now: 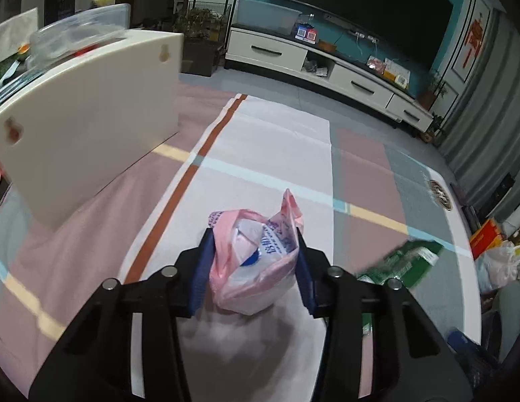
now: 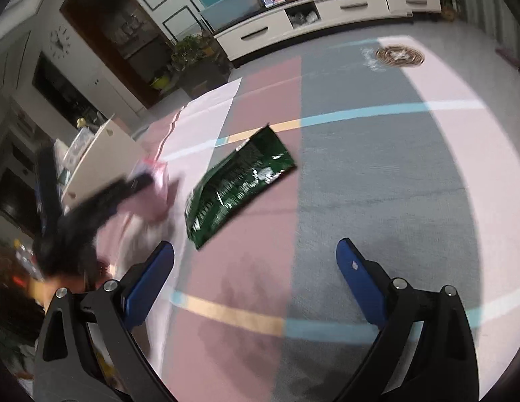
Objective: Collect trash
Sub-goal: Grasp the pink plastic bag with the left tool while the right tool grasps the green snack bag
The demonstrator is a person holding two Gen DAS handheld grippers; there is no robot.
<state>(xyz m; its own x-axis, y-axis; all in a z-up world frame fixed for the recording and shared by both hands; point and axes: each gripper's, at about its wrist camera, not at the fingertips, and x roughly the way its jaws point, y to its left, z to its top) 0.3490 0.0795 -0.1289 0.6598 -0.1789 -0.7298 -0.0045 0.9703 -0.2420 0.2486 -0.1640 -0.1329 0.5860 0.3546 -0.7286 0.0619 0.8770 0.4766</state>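
A pink plastic bag point(image 1: 256, 261) stuffed with white wrappers sits between the blue pads of my left gripper point(image 1: 254, 264), which is shut on it just above the tablecloth. The bag also shows blurred in the right wrist view point(image 2: 152, 194), with the left gripper's black body in front of it. A flat green snack packet point(image 2: 239, 181) lies on the pink part of the cloth, ahead of my right gripper point(image 2: 254, 268), which is open and empty. The packet shows blurred at the right in the left wrist view point(image 1: 400, 264).
A checked pink, grey and white tablecloth point(image 2: 360, 167) covers the table. A cream board point(image 1: 92, 127) stands on its left side with clutter behind it. A round brown coaster point(image 2: 400, 56) lies near the far edge. A white TV cabinet point(image 1: 327, 70) stands beyond.
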